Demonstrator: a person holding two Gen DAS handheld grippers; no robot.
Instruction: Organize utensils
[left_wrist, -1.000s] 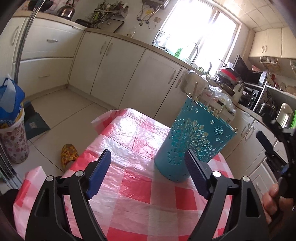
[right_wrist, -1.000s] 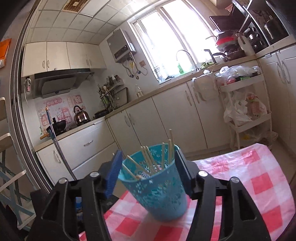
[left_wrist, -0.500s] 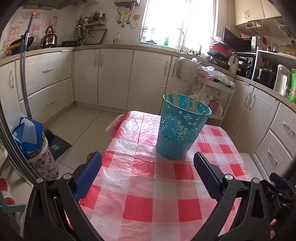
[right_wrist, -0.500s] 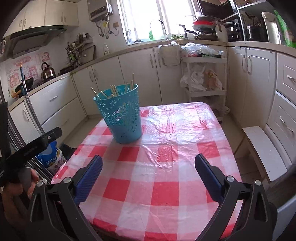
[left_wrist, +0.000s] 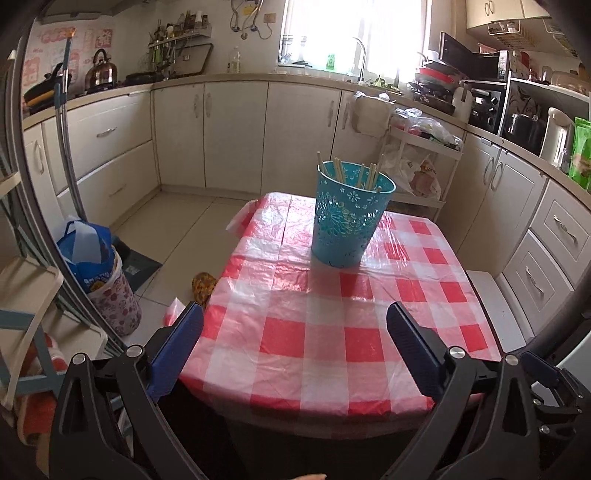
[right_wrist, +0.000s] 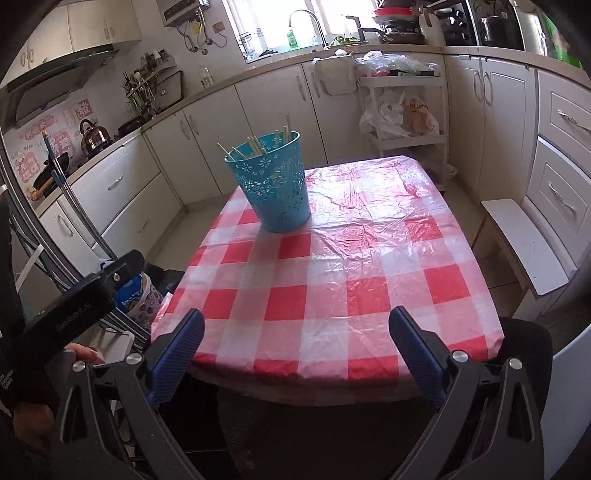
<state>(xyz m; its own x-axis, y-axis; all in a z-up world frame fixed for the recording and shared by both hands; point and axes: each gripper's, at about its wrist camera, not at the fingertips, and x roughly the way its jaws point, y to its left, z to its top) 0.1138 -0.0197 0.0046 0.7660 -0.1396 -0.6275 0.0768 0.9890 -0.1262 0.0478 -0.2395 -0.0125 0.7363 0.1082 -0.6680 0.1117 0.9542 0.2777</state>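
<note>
Both jaws wide, empty; chopsticks (left_wrist: 338, 170) inside basket (left_wrist: 347, 225).

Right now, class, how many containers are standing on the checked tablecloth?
1. A single blue basket stands upright near the far end of the checked tablecloth, with chopsticks poking out of its top. Nothing else sits on the cloth, and no part of it looks hidden.

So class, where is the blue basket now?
In both wrist views the blue basket stands upright on the far half of the checked table, chopsticks inside.
</note>
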